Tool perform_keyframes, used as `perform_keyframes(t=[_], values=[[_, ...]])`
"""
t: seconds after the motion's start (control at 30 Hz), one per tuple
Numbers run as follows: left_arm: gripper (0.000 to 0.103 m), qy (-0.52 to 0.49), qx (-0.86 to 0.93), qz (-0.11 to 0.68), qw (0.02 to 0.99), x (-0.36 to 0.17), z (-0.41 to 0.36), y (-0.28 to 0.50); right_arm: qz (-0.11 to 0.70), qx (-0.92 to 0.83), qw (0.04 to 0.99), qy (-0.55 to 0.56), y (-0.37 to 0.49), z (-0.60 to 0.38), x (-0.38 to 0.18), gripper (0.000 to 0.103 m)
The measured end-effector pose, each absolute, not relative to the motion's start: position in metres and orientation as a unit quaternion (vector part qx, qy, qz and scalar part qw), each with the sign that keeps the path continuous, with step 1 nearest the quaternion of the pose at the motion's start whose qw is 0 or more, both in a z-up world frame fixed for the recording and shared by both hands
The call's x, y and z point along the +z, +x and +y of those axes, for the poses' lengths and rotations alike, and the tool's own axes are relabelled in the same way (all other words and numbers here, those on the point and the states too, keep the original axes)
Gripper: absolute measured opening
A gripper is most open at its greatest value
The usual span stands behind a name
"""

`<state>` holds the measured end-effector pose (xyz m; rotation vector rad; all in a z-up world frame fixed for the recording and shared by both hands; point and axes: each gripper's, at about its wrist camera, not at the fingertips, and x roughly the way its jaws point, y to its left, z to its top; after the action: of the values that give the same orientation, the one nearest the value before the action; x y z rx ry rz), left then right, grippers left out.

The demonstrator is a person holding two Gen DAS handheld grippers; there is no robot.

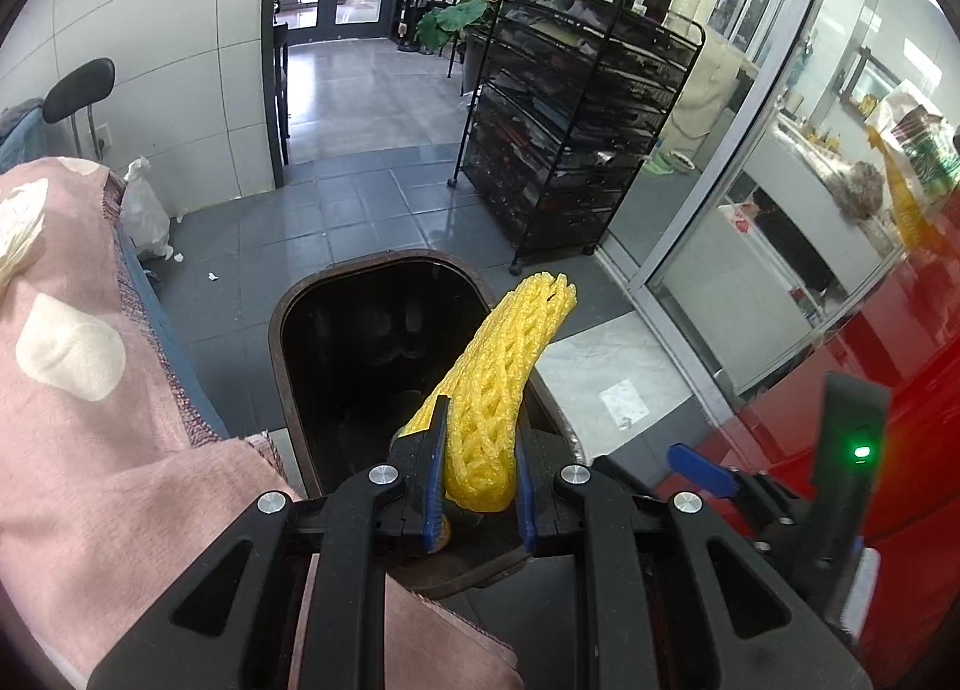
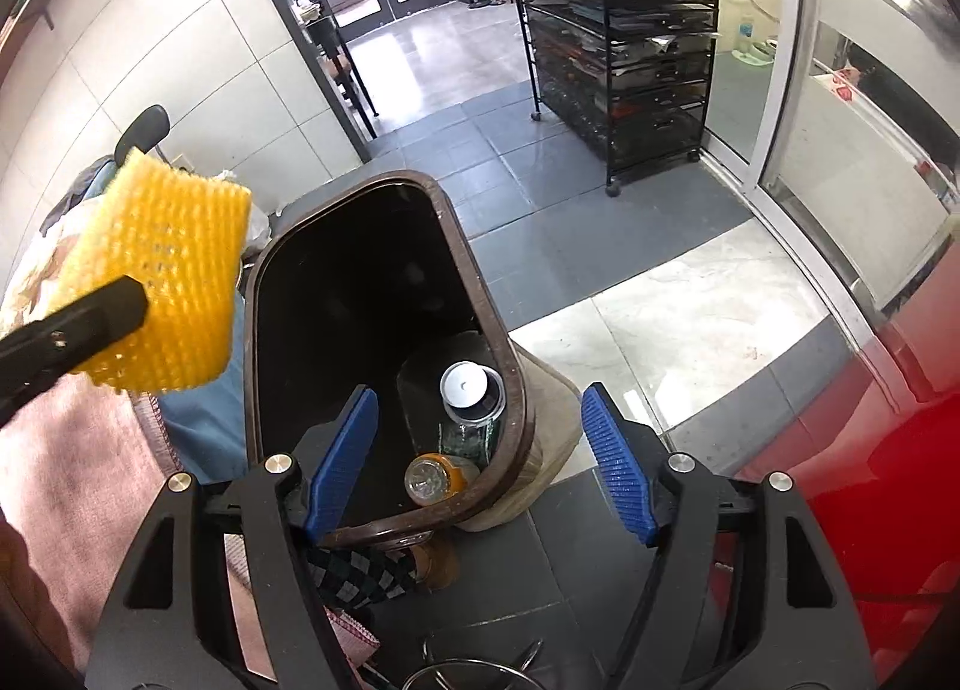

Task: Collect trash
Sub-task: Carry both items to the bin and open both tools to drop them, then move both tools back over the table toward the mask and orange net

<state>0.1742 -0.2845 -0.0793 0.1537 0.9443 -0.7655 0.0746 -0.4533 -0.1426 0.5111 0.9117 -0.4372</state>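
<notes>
In the left wrist view, the left gripper [image 1: 480, 468] is clamped on the yellow foam net [image 1: 501, 384], whose long axis runs up and forward over the near rim of the dark bin [image 1: 282, 330] below.

In the right wrist view, the right gripper [image 2: 480, 462] hangs spread and empty above the bin [image 2: 480, 294]; the net [image 2: 165, 282] sits left of its opening.

A: How many dark brown-rimmed oval plastic bins [image 2: 384, 294]?
B: One, at six o'clock, with two bottles inside: a white-capped clear one [image 2: 471, 396] and an orange-liquid one [image 2: 435, 477].
A: Yellow foam mesh sleeves [image 1: 489, 390]?
B: One.
A: Black wire drawer racks [image 1: 570, 126]?
B: One, at one o'clock.
</notes>
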Motion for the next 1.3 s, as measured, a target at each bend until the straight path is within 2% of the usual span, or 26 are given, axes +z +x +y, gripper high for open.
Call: perform_keyframes(t=[0.1,0.17,0.23,0.33,0.97,1.3], values=[[0.022,0.076,-0.356,0.447,0.817,-0.085,-0.284,0.178,0.431,-0.209,0.843,0.244,0.073,-0.455,-0.143,0.071],[0.037,0.078,-0.351,0.446,0.820,-0.087,-0.281,0.178,0.432,-0.210,0.842,0.245,0.072,-0.455,-0.143,0.071],[0.067,0.072,-0.343,0.435,0.830,-0.085,-0.282,0.179,0.432,-0.209,0.842,0.246,0.073,-0.454,-0.143,0.071],[0.080,0.048,-0.336,0.414,0.845,-0.077,-0.274,0.179,0.431,-0.209,0.843,0.245,0.073,-0.454,-0.142,0.072],[0.089,0.035,-0.327,0.325,0.887,-0.014,-0.203,0.137,0.406,-0.151,0.875,0.216,0.089,-0.408,-0.098,0.075],[0.089,0.005,-0.244,0.306,0.920,0.004,-0.107,0.134,0.389,-0.032,0.906,0.162,0.119,-0.332,-0.049,0.075]])
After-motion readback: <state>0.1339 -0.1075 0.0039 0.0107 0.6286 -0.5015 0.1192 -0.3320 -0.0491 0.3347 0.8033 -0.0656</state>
